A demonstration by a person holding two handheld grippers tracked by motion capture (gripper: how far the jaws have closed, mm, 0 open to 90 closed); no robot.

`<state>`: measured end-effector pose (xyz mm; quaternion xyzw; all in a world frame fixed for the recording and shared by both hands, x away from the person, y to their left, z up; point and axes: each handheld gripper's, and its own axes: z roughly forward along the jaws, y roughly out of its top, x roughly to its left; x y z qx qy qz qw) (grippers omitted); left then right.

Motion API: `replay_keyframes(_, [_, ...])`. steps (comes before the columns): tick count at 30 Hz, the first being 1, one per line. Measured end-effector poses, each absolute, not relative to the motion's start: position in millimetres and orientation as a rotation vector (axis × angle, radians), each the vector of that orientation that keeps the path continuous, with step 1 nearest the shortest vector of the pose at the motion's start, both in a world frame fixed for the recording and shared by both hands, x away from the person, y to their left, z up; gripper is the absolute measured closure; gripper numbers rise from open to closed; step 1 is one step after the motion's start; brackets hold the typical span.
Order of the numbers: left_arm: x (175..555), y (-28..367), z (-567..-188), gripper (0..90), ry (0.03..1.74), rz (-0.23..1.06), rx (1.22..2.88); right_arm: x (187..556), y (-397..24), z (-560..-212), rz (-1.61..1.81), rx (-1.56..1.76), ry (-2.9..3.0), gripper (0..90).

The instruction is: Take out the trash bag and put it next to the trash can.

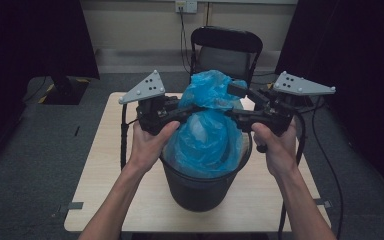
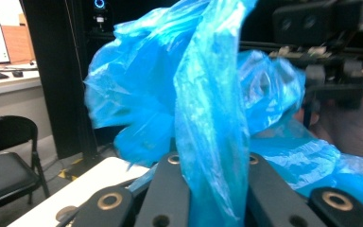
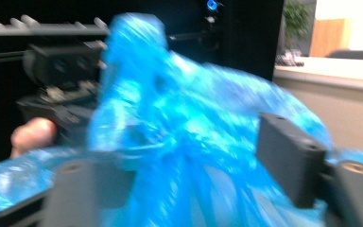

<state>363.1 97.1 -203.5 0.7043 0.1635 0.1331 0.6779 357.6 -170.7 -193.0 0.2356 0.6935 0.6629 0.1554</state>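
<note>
A black bin (image 1: 200, 187) stands on the table, lined with a blue plastic bag (image 1: 207, 135) whose top is gathered into a bunch above the rim. My left gripper (image 1: 192, 109) meets the bunch from the left. In the left gripper view it (image 2: 212, 189) is shut on a twisted strip of the blue bag (image 2: 208, 109). My right gripper (image 1: 237, 102) comes in from the right with its jaws apart. In the blurred right gripper view it (image 3: 194, 184) stands open around the bag's gathered neck (image 3: 179, 137).
The light wooden table (image 1: 110, 165) is small, and the bin sits near its front middle. A black folding chair (image 1: 225, 50) stands just behind the table. Cables trail from both grippers over the table's sides. Dark floor surrounds it.
</note>
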Motion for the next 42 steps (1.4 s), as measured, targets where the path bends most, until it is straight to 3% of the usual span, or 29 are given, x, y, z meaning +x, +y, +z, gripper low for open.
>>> replay_keyframes(4, [362.9, 98.8, -198.6, 89.0, 0.365, 0.299, 1.582, 358.9, -174.5, -199.3, 1.905, 0.674, 1.997, 27.5])
replay_keyframes(9, [362.9, 95.2, -195.7, 89.0, 0.354, 0.295, 1.575, 360.5, -167.0, -205.6, 1.978, 0.653, 2.073, 18.8])
replay_keyframes(13, [361.4, 98.5, -193.6, 89.1, 0.367, 0.316, 1.566, 362.7, -160.8, -207.0, 1.85, 0.705, 2.124, 20.6])
replay_keyframes(19, [371.5, 119.1, -197.8, 89.0, 0.437, 0.316, 1.532, 360.2, -186.1, -201.2, 2.018, 0.68, 1.988, 15.2])
replay_keyframes(30, [363.4, 87.6, -178.3, 87.9, 0.349, 0.278, 1.546, 371.9, -129.4, -216.5, 1.848, 0.642, 2.173, 13.5])
replay_keyframes(32, [362.7, 85.5, -177.5, 87.5, 0.34, 0.249, 1.542, 372.7, -127.3, -216.8, 1.852, 0.631, 2.173, 12.2])
replay_keyframes(33, [361.8, 81.8, -178.4, 87.5, 0.327, 0.217, 1.545, 373.2, -123.1, -215.8, 1.855, 0.594, 2.16, 7.0])
replay_keyframes(37, [367.0, 80.1, -184.7, 87.4, 0.321, 0.154, 1.536, 375.9, -119.5, -212.3, 1.883, 0.546, 2.149, 17.5])
replay_keyframes(40, [373.5, 84.6, -187.8, 87.3, 0.332, 0.094, 1.505, 374.1, -117.6, -212.6, 1.926, 0.456, 2.185, 44.8])
replay_keyframes(42, [375.3, 87.5, -187.8, 86.3, 0.334, 0.095, 1.508, 373.4, -117.0, -213.0, 1.931, 0.433, 2.2, 55.9])
